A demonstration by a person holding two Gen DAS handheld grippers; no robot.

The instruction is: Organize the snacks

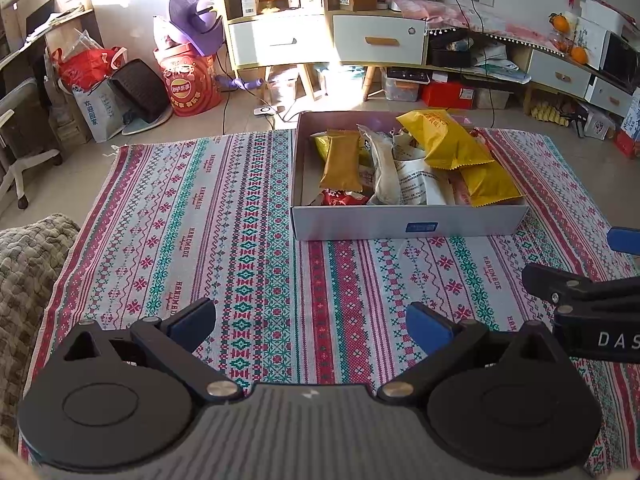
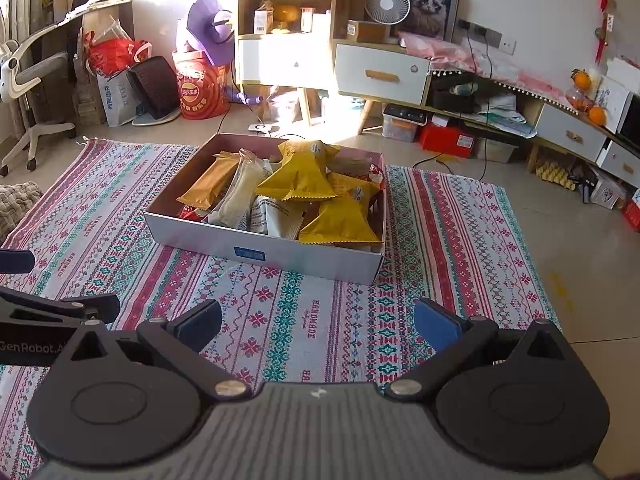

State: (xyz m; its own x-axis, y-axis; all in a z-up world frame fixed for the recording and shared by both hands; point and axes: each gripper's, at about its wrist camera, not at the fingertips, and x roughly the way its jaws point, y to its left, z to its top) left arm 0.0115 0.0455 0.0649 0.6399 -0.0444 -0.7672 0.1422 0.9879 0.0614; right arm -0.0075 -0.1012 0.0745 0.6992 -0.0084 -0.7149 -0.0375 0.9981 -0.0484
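Both tongs hang empty over a patterned cloth (image 1: 248,208) spread on the floor. The left tongs (image 1: 310,320) stand wide open, blue pads far apart with only cloth between them. The right tongs (image 2: 318,322) are spread just as wide and grip nothing. In the left wrist view the right tongs show at about 3 o'clock, black with a blue tip, close beside the left ones; in the right wrist view the left tongs show at about 9 o'clock.

The snacks sit in a shallow cardboard box (image 1: 408,224) resting on the cloth, at about 1 o'clock from the left tongs and about 11 o'clock from the right tongs, well apart from both. Inside the box, a mustard-brown packet (image 1: 342,162) lies toward the left wall. A pale cream packet (image 2: 240,192) lies just beside it, and white printed wrappers (image 1: 418,182) fill the middle. Two bright yellow bags (image 2: 298,174) are heaped on the right side, the upper one tilted over the lower. A red wrapper (image 1: 340,197) peeks out at the near left corner of the box. The left third of the box floor shows bare.
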